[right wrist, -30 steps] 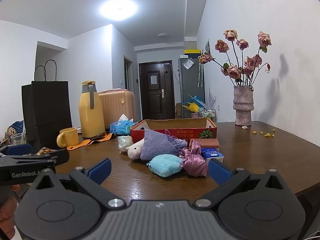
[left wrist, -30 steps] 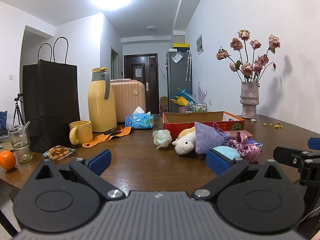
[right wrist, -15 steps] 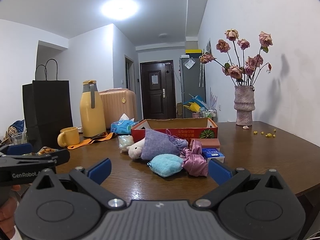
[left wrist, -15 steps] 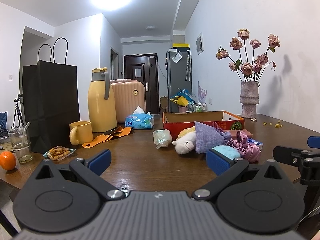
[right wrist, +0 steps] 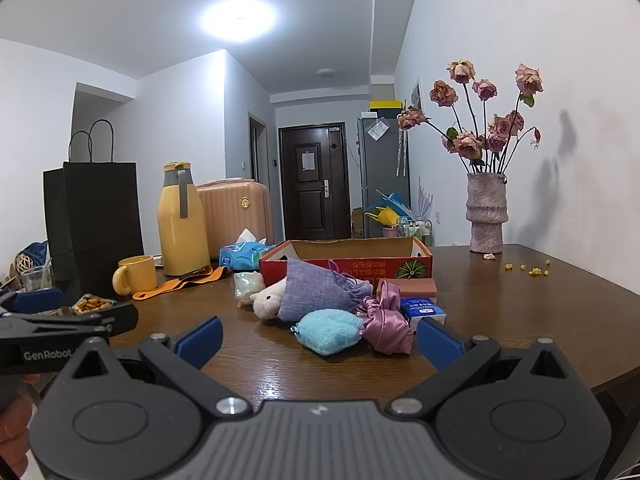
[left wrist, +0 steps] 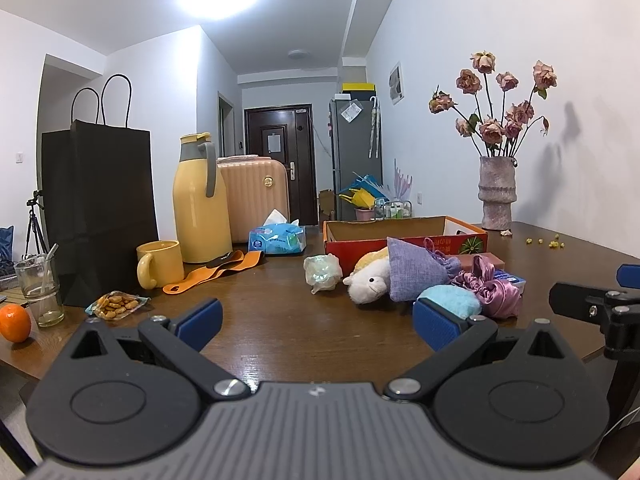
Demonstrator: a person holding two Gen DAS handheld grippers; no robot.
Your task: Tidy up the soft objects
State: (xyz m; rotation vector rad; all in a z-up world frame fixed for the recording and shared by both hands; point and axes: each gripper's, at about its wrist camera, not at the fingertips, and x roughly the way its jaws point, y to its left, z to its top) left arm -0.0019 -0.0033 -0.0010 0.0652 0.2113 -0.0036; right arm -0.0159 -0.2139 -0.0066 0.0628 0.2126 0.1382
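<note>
A pile of soft things lies mid-table before an open red cardboard box (right wrist: 416, 265) (left wrist: 472, 237): a white plush sheep (right wrist: 267, 301) (left wrist: 367, 280), a purple drawstring pouch (right wrist: 316, 290) (left wrist: 416, 268), a light blue fluffy pouch (right wrist: 329, 330) (left wrist: 454, 300), a pink satin scrunchie (right wrist: 386, 324) (left wrist: 492, 292) and a pale iridescent pouch (right wrist: 246, 284) (left wrist: 322, 272). My left gripper (left wrist: 316, 322) is open and empty, short of the pile. My right gripper (right wrist: 318, 338) is open and empty, near the blue pouch.
On the left stand a yellow mug (left wrist: 158, 262), a yellow thermos (left wrist: 200, 200), a black paper bag (left wrist: 100, 208), a glass (left wrist: 38, 290), an orange (left wrist: 14, 322), a snack packet (left wrist: 116, 302) and a tissue pack (left wrist: 276, 238). A vase of dried roses (right wrist: 486, 216) stands far right.
Both grippers have barely moved; the right view has edged slightly closer to the pile. Nothing was taken hold of.
</note>
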